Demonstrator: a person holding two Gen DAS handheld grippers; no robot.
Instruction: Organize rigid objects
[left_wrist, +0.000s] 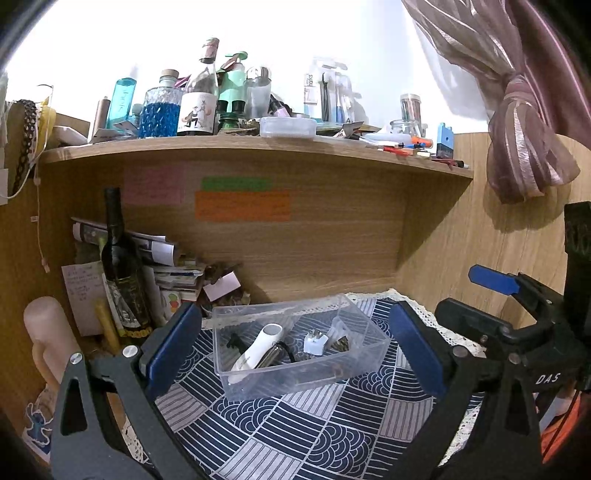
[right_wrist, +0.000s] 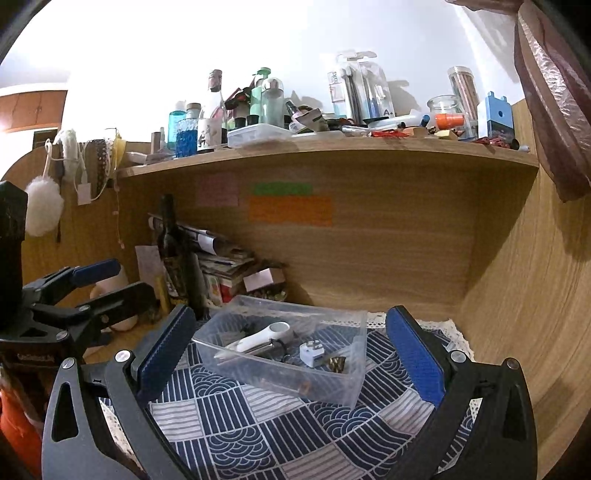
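Observation:
A clear plastic box (left_wrist: 236, 384) stands on the blue patterned cloth (left_wrist: 314, 428); it also shows in the right wrist view (right_wrist: 347, 387). In it lie a white handheld device (left_wrist: 260, 343) (right_wrist: 266, 334), a white plug adapter (left_wrist: 316, 341) (right_wrist: 310, 352), a dark metal piece and small brass parts (right_wrist: 338, 363). My left gripper (left_wrist: 293, 347) is open and empty, its blue pads either side of the box and short of it. My right gripper (right_wrist: 291, 349) is open and empty, also short of the box. Each gripper shows in the other's view: the right (left_wrist: 517, 306), the left (right_wrist: 74, 295).
A dark wine bottle (left_wrist: 122, 266), stacked papers (left_wrist: 173, 273) and a pink pale object (left_wrist: 48, 332) stand at the left. A wooden shelf (left_wrist: 258, 147) above holds several bottles and jars. Wooden walls close the back and right. A curtain (left_wrist: 517, 122) hangs at the right.

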